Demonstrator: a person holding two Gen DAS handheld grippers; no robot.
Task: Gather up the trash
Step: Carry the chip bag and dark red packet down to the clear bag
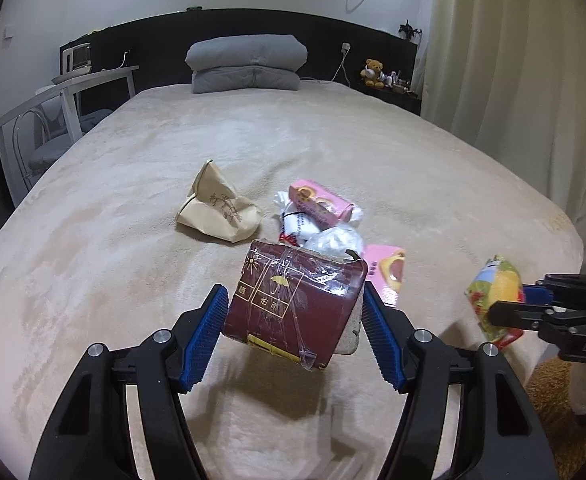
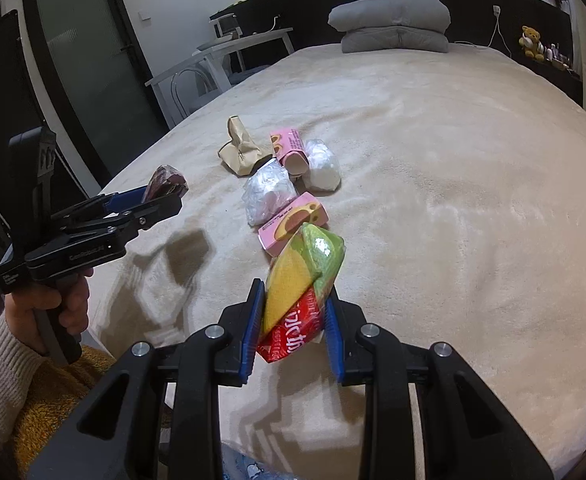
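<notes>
Bed (image 1: 133, 208) first, a wide one under a beige plush cover, filling both views, with a folded grey quilt (image 1: 247, 63) stacked at the far end against the dark headboard (image 1: 165, 52). White desk (image 1: 73, 88) off to the far left, cream curtain (image 1: 513, 60) down the right side, and a small brown teddy bear (image 1: 373, 73) on the far right shelf.

Mid-bed, the trash sits in a loose cluster. A crumpled tan paper bag (image 1: 217, 212) lies on the left of it. Just right of that, a pink cardboard snack box (image 1: 319, 204) rests on a heap of crinkled white plastic wrapping (image 1: 333, 240), and a second pink snack box (image 1: 387, 276) lies nearer, at the right.

Now the hands. The left gripper (image 1: 295, 312) has a dark red plastic-wrapped packet (image 1: 293, 300) clamped between its blue pads, the packet tilted and lifted clear of the cover, its shadow below it. From the right wrist view you can see a person's hand (image 2: 49, 312), in a cream knit sleeve (image 2: 1, 376), gripping that tool's handle.

The right gripper (image 2: 293, 316) has its jaws squeezed together on a crumpled green, yellow and red snack wrapper (image 2: 301, 284), held up above the near edge of the bed, to the right of the red packet.
</notes>
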